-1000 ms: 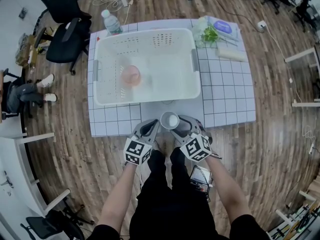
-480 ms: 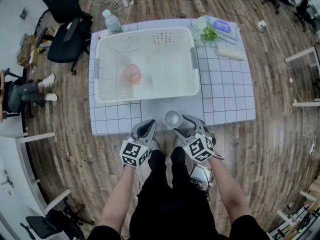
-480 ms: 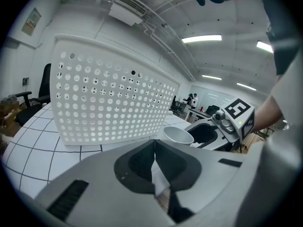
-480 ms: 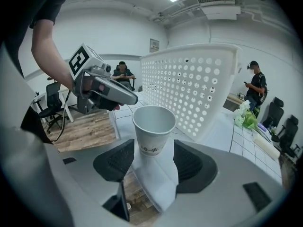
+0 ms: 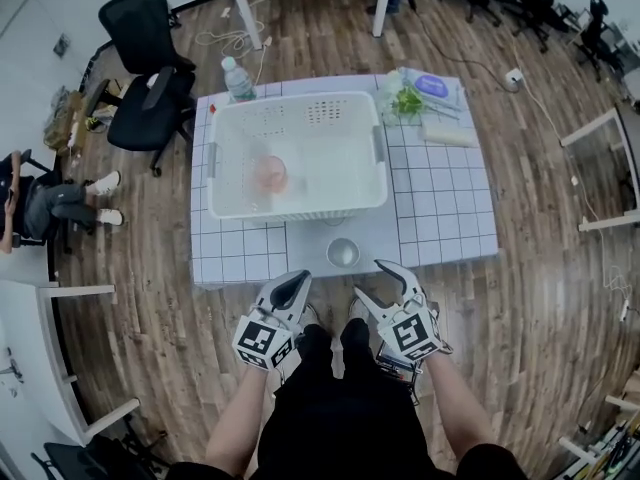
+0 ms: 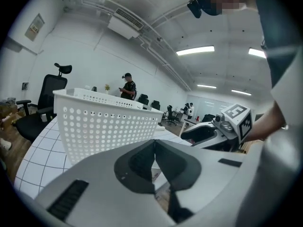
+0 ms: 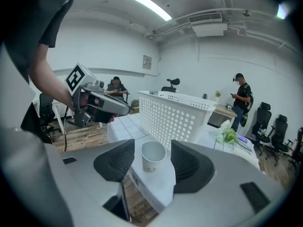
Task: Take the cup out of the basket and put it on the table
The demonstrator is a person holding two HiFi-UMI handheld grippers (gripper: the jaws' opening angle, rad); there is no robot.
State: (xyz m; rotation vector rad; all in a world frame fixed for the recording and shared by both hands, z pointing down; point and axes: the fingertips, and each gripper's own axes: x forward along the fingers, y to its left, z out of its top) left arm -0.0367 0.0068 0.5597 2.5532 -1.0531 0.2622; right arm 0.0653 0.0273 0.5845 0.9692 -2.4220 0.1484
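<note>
My left gripper [image 5: 296, 282] was closed on nothing. My right gripper [image 5: 374, 280] stood wide and empty. In the head view the cup [image 5: 342, 252] stood upright on the table [image 5: 440, 230], at 11 o'clock from the right jaws, clear of them and nearer that hand. The basket [image 5: 300, 211] lay beyond, at 12 o'clock.

Bright, even indoor light; heavy fisheye bending.
Ceiling strip lights [image 7: 147, 4] burn out to white in both gripper views, whose corners fall to black. In the head view the white table [image 5: 450, 218] and basket [image 5: 300, 206] look nearly overexposed, shadows are soft and faint, and the floor [image 5: 540, 308] boards curve toward the edges. The left gripper [image 6: 154, 145], close to its lens, is soft-focused.
</note>
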